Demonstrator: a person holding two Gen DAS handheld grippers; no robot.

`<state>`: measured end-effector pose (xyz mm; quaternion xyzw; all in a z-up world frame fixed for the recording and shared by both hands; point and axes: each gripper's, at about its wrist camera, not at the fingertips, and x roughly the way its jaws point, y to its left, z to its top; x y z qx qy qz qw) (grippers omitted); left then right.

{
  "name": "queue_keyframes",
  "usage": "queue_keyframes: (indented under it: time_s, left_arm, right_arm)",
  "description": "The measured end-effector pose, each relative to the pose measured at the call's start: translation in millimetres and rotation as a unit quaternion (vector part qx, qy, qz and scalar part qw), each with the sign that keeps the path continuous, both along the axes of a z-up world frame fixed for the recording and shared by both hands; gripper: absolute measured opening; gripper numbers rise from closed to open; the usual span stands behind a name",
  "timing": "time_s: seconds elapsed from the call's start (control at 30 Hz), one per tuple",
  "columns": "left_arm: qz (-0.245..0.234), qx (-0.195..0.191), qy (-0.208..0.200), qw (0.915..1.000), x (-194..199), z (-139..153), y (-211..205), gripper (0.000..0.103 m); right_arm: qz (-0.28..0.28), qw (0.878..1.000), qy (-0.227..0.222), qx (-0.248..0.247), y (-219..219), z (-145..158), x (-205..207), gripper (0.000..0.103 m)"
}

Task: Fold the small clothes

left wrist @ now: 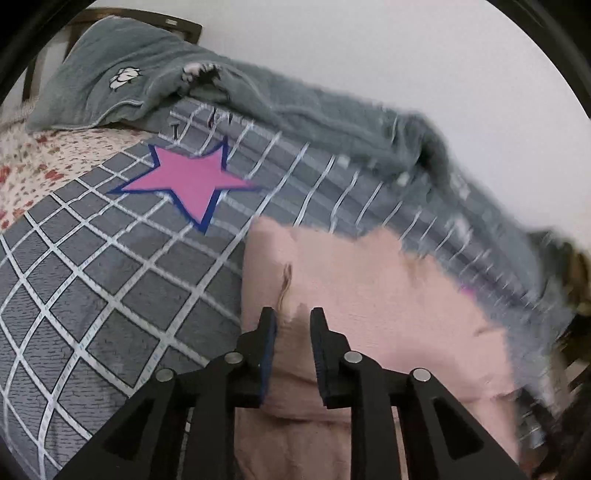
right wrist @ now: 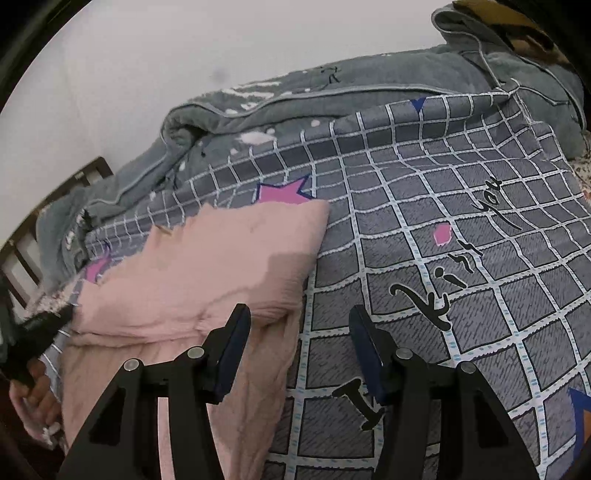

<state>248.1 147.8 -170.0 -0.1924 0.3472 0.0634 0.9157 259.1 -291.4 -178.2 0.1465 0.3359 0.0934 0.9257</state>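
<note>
A pink garment (left wrist: pixel 369 295) lies folded on the grey checked bed cover (left wrist: pixel 110 277). My left gripper (left wrist: pixel 293 317) hovers low over the garment's near left part. Its jaws stand a little apart and the pink cloth shows flat in the narrow gap, with a small fold ridge just ahead. In the right wrist view the pink garment (right wrist: pixel 207 266) lies to the left. My right gripper (right wrist: pixel 299 317) is open wide over its right edge, left finger above the cloth, right finger above the bed cover (right wrist: pixel 443 221). The left gripper (right wrist: pixel 64 314) shows blurred at the far left, held by a hand (right wrist: pixel 33 398).
A rumpled grey fleece blanket (left wrist: pixel 295 107) runs along the wall behind the cover. A grey pillow (left wrist: pixel 110 74) leans on the dark headboard (left wrist: pixel 184 26), beside a floral sheet (left wrist: pixel 37 166). A dark bed rail (right wrist: pixel 22 251) stands at the left.
</note>
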Motion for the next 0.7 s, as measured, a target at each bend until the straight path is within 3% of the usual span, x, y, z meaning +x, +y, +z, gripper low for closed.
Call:
queue_keyframes:
  time_s: [0.07,0.2,0.33,0.47,0.7]
  left_arm:
    - [-0.002,0.027,0.013,0.9995,3.1,-3.4,-7.9,0.020]
    - [-0.009,0.043,0.010,0.9990,-0.1,-0.9,-12.9,0.027]
    - [-0.022,0.051,0.010,0.9984,-0.9,-0.9,-17.4,0.036]
    - [-0.044,0.066,0.008,0.9968,-3.4,0.7,-26.0,0.054]
    - [-0.067,0.078,-0.008,0.9946,-21.7,5.9,-30.6,0.058]
  right_arm:
    - [0.007,1.000,-0.013,0.013,-2.1,2.2,-2.5,0.055]
    - [0.006,0.999,-0.022,0.023,-4.7,3.5,-4.0,0.057]
    - [-0.004,0.998,0.045,-0.035,7.8,-9.0,13.2,0.058]
    - [0.009,0.996,0.035,-0.086,22.8,-3.2,8.2,0.058]
    - [-0.009,0.999,0.010,-0.046,4.9,19.4,-26.8,0.064]
